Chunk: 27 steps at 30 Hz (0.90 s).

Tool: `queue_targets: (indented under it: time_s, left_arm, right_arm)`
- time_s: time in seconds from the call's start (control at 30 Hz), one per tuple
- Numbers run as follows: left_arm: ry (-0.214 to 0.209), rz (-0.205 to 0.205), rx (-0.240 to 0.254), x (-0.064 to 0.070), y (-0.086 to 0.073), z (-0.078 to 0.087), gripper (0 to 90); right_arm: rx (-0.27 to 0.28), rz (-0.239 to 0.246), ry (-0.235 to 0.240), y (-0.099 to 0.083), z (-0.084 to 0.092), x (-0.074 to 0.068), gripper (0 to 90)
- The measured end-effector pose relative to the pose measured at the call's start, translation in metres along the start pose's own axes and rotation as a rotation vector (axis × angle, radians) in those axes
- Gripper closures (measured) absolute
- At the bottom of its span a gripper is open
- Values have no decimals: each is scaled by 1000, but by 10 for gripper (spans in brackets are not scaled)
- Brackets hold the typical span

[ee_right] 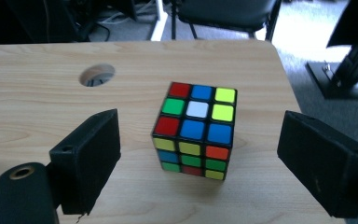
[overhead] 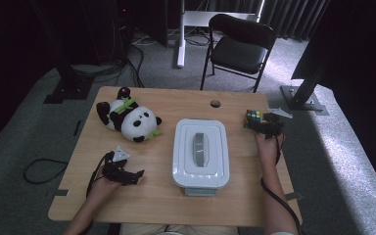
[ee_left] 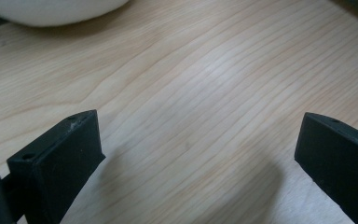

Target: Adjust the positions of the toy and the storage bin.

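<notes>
Early stage: puzzle cube (ee_right: pixel 196 135) sits untouched nr table (overhead: pixel 176 205) far right corner, betw. spread jaws of right gripper (ee_right: pixel 198 163). Left gripper (ee_left: pixel 200 158) also spread, idle.

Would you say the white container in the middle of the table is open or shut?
Shut: the white container's lid sits flat over it, grey handle on top.

Dim surroundings, soft blur, faint shadows
</notes>
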<state>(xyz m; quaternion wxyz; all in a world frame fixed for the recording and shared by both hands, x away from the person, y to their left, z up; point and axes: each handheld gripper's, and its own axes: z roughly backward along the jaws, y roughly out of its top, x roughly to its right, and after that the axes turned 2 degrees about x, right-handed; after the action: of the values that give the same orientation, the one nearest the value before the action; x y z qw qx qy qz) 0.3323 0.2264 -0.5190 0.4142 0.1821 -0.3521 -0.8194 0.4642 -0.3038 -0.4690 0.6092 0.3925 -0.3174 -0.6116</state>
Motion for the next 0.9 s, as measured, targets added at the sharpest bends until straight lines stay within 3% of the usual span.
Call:
queue_targets:
  time_s: [0.13, 0.23, 0.53, 0.7, 0.9]
  left_arm:
    - [3, 7, -6, -3, -5, 2, 13]
    - [1, 26, -2, -6, -7, 3, 13]
    - [5, 25, -22, -8, -11, 5, 13]
    - [-2, -13, -30, -5, -12, 5, 13]
    - [-7, -15, -28, -5, -12, 5, 13]
  right_arm:
    - [-28, -9, -6, -2, -13, -1, 128]
    - [-54, 13, -28, -3, -23, -3, 128]
    - [-109, 21, -55, -6, -47, -2, 129]
    - [-135, -3, -56, -8, -57, 0, 131]
    - [-161, -20, -57, -7, -67, 3, 146]
